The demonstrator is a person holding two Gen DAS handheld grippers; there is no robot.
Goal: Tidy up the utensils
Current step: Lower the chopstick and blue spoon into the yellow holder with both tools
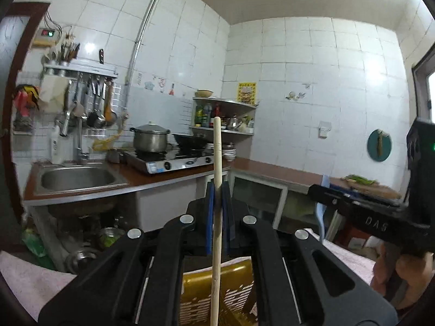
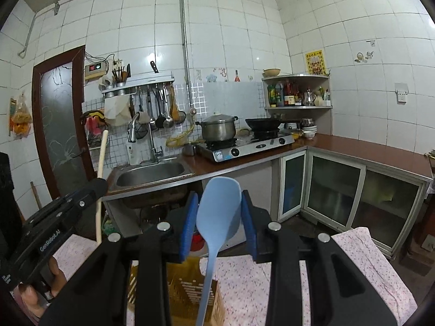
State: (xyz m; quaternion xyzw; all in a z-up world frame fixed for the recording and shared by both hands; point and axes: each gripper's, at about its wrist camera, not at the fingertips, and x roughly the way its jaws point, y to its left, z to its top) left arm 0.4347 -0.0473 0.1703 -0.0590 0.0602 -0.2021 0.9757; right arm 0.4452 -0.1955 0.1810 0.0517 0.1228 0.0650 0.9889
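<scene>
Left wrist view shows your left hand-held gripper (image 1: 217, 203) clamped tight on a wooden stick (image 1: 217, 163), upright so its lower end hangs over the yellow slotted holder (image 1: 233, 279) below. Right wrist view shows your right hand-held gripper (image 2: 218, 217) pinching a blue spoon (image 2: 217, 212) by its bowl, handle hanging toward the same holder on the floral cloth (image 2: 353, 266). Both look ready to drop in handle-first.
</scene>
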